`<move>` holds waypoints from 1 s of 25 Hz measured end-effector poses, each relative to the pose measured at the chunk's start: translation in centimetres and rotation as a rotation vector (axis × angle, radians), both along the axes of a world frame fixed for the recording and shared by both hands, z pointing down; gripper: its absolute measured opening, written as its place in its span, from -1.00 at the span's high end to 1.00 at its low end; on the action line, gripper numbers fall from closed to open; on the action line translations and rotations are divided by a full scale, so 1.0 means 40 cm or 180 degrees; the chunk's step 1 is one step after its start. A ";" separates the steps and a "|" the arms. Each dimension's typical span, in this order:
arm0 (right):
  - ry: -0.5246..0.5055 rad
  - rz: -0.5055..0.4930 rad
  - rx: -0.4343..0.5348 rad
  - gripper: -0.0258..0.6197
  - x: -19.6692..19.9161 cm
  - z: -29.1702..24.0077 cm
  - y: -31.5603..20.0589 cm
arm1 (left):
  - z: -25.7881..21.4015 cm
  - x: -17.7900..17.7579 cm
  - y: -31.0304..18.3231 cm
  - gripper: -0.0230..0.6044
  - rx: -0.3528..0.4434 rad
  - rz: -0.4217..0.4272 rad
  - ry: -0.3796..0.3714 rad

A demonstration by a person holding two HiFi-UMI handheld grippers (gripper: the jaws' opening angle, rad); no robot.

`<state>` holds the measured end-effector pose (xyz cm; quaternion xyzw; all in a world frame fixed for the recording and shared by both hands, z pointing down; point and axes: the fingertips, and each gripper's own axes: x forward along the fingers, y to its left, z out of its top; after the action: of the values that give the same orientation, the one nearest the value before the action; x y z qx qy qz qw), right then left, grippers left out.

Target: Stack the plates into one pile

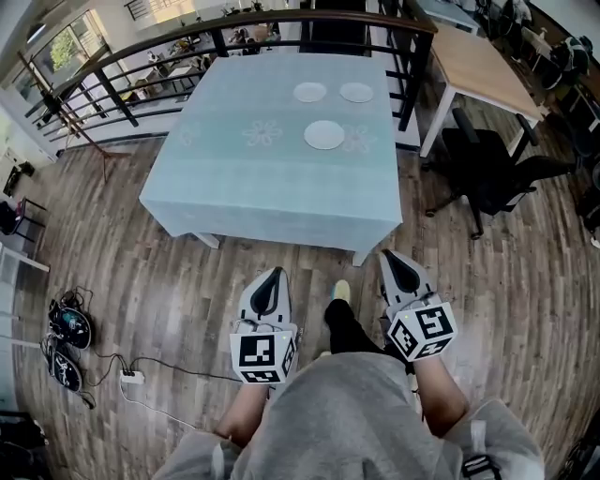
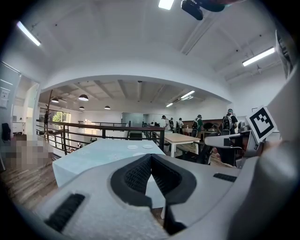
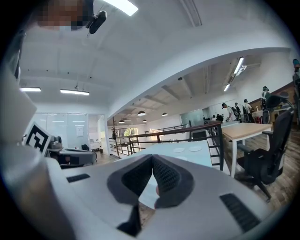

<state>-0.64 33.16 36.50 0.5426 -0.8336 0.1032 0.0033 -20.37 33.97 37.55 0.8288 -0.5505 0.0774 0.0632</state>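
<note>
Three white plates lie apart on the far right part of a table under a pale blue cloth (image 1: 244,178): one plate at the back (image 1: 309,92), one plate beside it (image 1: 356,92) and a nearer plate (image 1: 324,134). Both grippers are held low in front of the person, short of the table's near edge. My left gripper (image 1: 274,272) is shut with nothing between its fingers. My right gripper (image 1: 389,253) is shut and empty too. The left gripper view shows the left gripper (image 2: 151,155) pointing at the table, with the plates (image 2: 132,147) far off. The right gripper (image 3: 152,156) faces the plates (image 3: 179,150) too.
A black office chair (image 1: 487,169) stands right of the table, beside a wooden desk (image 1: 478,66). A dark railing (image 1: 281,23) runs behind the table. Shoes (image 1: 70,328) and a power strip with cables (image 1: 131,377) lie on the wooden floor at the left. People stand far off.
</note>
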 end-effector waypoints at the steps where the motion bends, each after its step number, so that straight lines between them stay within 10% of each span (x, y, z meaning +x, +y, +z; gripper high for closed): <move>1: 0.0009 -0.0004 -0.0003 0.84 0.003 0.006 -0.023 | 0.004 0.007 -0.023 0.87 -0.0005 0.0005 -0.0009; 25: 0.0105 0.0026 -0.0114 0.83 0.108 0.015 -0.611 | -0.001 0.121 -0.615 0.87 -0.0191 0.0056 -0.0205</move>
<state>3.69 8.70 37.12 0.5475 -0.8292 0.1092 0.0263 -15.54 9.36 37.49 0.8285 -0.5423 0.1211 0.0697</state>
